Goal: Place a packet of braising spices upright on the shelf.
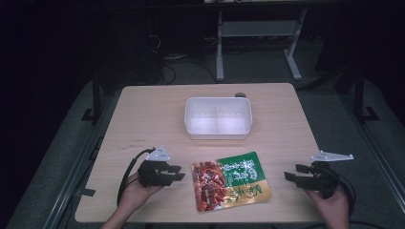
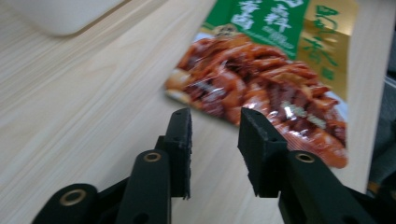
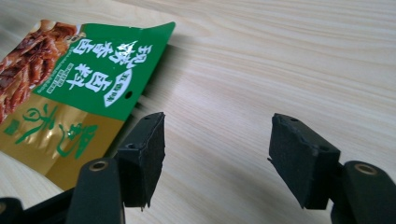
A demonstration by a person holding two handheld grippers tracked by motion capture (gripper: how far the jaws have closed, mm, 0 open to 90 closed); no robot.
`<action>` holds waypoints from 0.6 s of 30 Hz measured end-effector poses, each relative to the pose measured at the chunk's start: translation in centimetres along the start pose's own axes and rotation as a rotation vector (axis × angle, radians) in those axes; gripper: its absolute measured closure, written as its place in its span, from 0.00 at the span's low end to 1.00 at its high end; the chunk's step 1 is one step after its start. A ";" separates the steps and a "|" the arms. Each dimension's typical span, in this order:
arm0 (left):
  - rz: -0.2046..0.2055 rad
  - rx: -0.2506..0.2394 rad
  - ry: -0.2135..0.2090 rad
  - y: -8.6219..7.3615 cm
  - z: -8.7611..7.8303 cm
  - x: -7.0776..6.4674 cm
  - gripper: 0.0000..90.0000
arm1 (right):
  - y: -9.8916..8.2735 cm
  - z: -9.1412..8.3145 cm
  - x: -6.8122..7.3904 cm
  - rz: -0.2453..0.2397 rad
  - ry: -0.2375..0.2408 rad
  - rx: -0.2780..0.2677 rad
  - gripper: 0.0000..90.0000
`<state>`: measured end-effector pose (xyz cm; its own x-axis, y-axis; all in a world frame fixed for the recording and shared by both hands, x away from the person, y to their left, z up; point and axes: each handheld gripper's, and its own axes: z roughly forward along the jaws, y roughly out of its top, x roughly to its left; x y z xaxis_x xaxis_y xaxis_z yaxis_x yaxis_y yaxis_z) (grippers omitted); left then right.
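My left claw [image 1: 177, 172], half spread and pinching nothing, sits at nine o'clock of the snack pouch [image 1: 231, 180] lying flat on the desk [image 1: 143, 119], nearer than my wide-spread right claw [image 1: 292, 172].

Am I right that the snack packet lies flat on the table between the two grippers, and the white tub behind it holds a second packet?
Not quite. The packet does lie between the left gripper and right gripper, but the high view shows the tub empty.
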<state>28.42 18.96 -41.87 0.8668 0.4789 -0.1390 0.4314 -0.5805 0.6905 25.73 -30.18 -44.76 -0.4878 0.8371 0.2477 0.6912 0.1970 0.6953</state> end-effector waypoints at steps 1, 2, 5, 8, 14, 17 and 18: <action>0.020 0.012 -0.003 0.3 0.3 -0.3 0.76 | 0.1 0.1 0.2 -0.009 0.002 0.001 0.40; 0.057 0.041 0.002 0.7 0.8 -0.6 0.82 | 0.3 0.2 0.5 -0.019 0.006 0.011 0.40; 0.076 0.064 -0.003 1.2 1.5 -0.8 0.89 | 0.4 0.3 0.9 -0.031 0.009 0.019 0.41; 0.098 0.092 -0.016 1.7 2.4 -0.9 0.93 | 0.5 0.3 1.1 -0.040 0.006 0.021 0.41; 0.136 0.131 -0.026 2.7 3.9 -1.5 0.98 | 1.0 0.6 1.4 -0.018 0.013 0.033 0.43; 0.145 0.149 -0.033 3.1 4.8 -1.8 0.99 | 1.4 0.6 1.6 -0.017 0.024 0.028 0.46; 0.145 0.149 -0.033 3.1 4.8 -1.8 0.99 | 1.4 0.6 1.6 -0.017 0.024 0.028 0.46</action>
<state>29.41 13.16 -42.85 0.9292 0.3628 -0.0706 0.3316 -0.7337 0.5930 26.18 -28.25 -43.78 -0.5119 0.8211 0.2524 0.6970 0.2253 0.6807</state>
